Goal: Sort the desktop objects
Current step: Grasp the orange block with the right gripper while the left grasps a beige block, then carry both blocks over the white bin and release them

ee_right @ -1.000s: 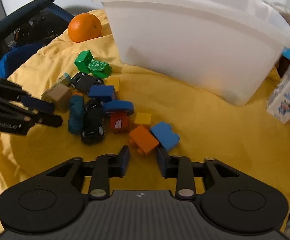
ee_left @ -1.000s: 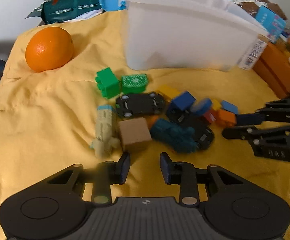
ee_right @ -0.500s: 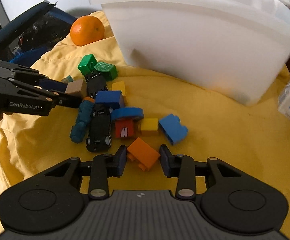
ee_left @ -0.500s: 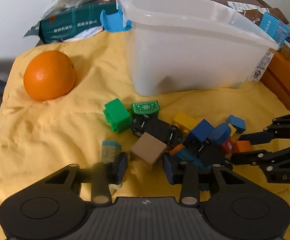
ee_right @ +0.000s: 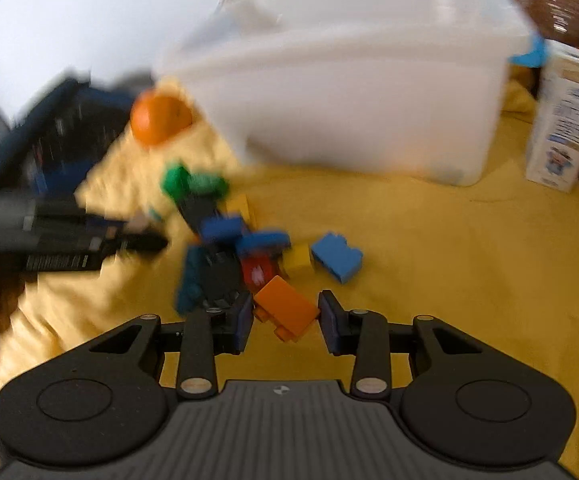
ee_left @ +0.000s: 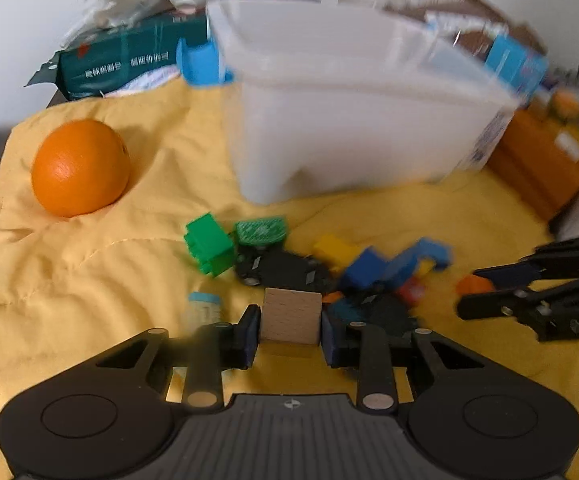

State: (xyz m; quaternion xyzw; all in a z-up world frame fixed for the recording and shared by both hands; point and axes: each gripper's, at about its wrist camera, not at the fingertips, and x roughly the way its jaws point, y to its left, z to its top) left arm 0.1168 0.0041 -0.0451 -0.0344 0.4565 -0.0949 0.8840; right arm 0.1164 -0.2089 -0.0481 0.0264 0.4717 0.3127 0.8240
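While jaws clamp it, wooden cube (ee_left: 291,316) shows smooth grain.

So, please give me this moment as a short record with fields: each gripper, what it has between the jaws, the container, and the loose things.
left gripper: jaws closed against both sides of the wooden cube
right gripper: jaws around the orange brick, gaps still visible, not closed
container: white plastic bin, on the yellow cloth behind the toys
loose pile: green brick, black toy car, blue brick, yellow block
apart from pile: orange fruit, left of the bin
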